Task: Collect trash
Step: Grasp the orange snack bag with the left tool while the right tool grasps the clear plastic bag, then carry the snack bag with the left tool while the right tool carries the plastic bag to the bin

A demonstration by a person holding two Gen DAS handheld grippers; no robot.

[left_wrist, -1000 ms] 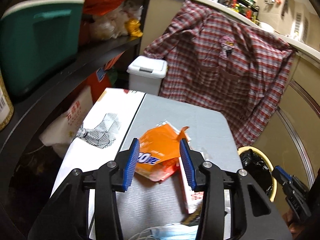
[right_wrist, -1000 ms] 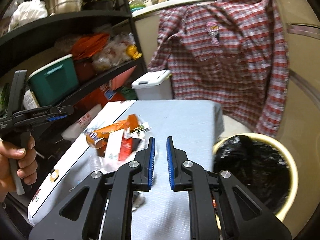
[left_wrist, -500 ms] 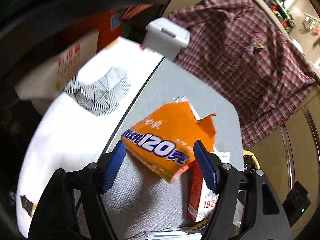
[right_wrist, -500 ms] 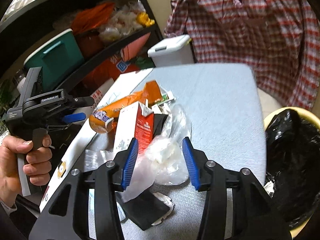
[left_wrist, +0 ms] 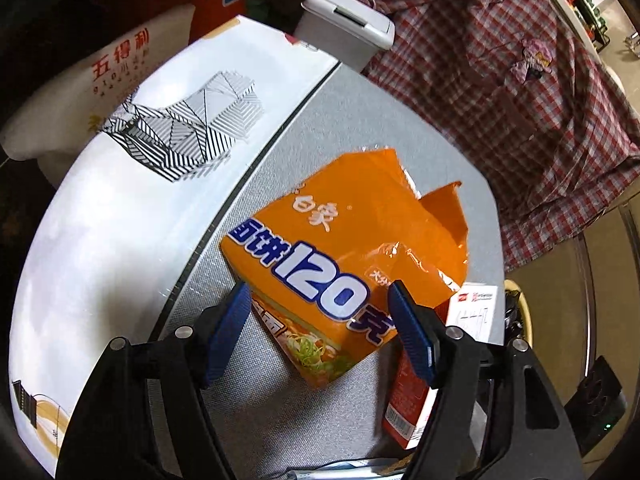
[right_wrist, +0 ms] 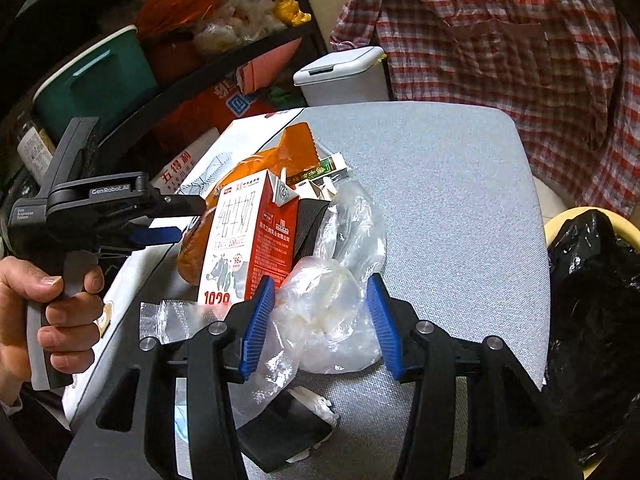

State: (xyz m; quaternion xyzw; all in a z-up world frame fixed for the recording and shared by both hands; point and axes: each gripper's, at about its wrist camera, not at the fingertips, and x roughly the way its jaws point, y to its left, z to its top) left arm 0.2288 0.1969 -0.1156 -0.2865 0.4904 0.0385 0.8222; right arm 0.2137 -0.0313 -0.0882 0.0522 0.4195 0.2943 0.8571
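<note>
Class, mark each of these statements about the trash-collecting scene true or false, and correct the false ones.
1. The left gripper straddles an orange packet. True.
2. The right gripper is clamped on the milk carton. False: its open jaws sit either side of a clear plastic bag.
3. The yellow bin has a black liner. True.
4. The checked shirt lies flat on the grey table. False: it hangs behind the table.
5. The small white bin stands on the table. False: it stands beyond the far edge.

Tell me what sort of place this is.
Probably a cramped home kitchen or storage corner: a black shelf crammed with bags and a green bin, a plaid shirt hung over a counter, a lined trash basket.
</note>
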